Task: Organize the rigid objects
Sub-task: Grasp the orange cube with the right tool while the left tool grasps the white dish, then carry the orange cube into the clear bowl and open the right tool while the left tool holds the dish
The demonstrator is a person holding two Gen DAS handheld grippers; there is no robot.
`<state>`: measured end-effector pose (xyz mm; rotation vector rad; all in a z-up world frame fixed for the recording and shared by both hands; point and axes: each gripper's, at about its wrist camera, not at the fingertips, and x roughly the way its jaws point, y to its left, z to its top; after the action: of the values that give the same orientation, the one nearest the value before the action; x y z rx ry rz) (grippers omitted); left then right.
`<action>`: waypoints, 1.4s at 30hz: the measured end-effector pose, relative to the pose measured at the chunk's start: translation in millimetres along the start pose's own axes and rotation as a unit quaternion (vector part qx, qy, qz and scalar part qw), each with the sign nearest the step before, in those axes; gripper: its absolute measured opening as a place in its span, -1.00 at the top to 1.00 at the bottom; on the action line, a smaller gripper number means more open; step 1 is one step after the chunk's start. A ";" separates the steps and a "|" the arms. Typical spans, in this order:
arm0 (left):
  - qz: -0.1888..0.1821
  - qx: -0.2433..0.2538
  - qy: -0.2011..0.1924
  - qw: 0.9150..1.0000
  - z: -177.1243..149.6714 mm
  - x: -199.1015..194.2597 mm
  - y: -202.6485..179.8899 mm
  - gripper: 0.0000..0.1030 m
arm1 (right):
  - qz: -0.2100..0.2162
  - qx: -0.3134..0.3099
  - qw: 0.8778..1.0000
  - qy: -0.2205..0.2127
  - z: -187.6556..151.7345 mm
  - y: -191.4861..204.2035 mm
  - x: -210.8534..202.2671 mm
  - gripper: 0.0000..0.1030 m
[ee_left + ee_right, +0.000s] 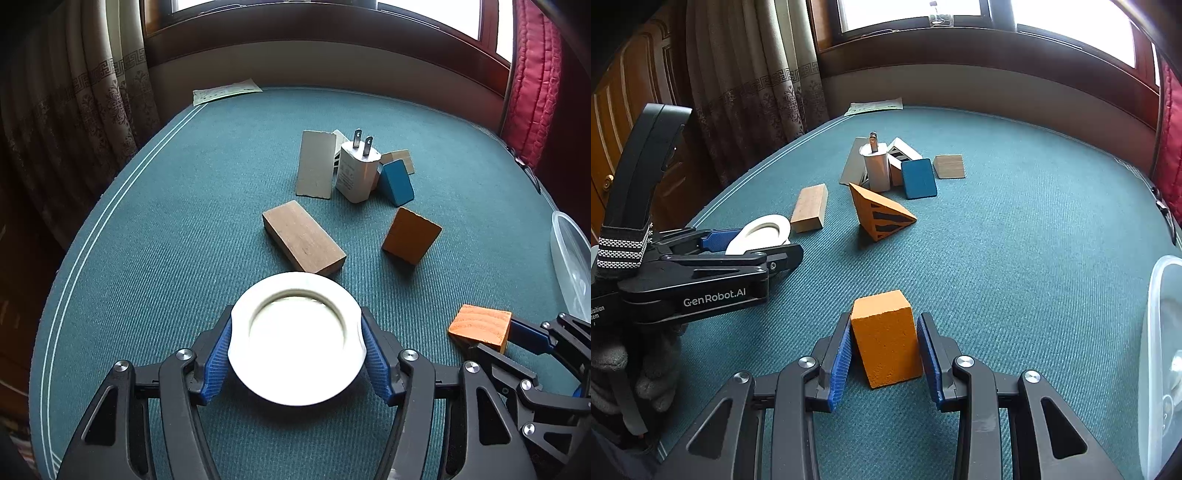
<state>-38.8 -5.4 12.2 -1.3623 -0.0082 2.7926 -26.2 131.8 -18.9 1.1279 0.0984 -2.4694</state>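
Observation:
My left gripper (296, 347) is shut on a white round lid (295, 343), held just above the teal table; it also shows in the right wrist view (761, 234). My right gripper (884, 347) is shut on an orange wooden block (884, 338), which also shows in the left wrist view (480, 326). Farther back lie a brown wooden block (303, 238), an orange wedge (412, 234), a white plug charger (356, 170), a blue wedge (397, 182) and a grey flat board (316, 164).
A clear plastic container (1160, 362) stands at the right table edge, also in the left wrist view (570, 266). A small tan block (948, 166) lies behind the pile. A paper sheet (225, 90) lies at the far edge. Curtains hang on the left.

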 end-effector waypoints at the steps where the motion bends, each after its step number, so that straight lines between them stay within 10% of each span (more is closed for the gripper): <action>1: -0.001 0.000 -0.001 1.000 0.2 -0.9 -0.5 -0.24 | 0.000 0.001 1.000 0.000 0.4 -0.1 0.4 0.28; 42: -0.018 0.050 -0.021 0.998 7.7 -26.2 -46.6 -0.23 | -0.028 0.100 0.990 -0.094 0.0 -48.0 -69.1 0.37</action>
<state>-27.4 40.4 38.5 -1.2677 0.1032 2.7504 -5.4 199.4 26.8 0.9743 -0.1796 -2.6697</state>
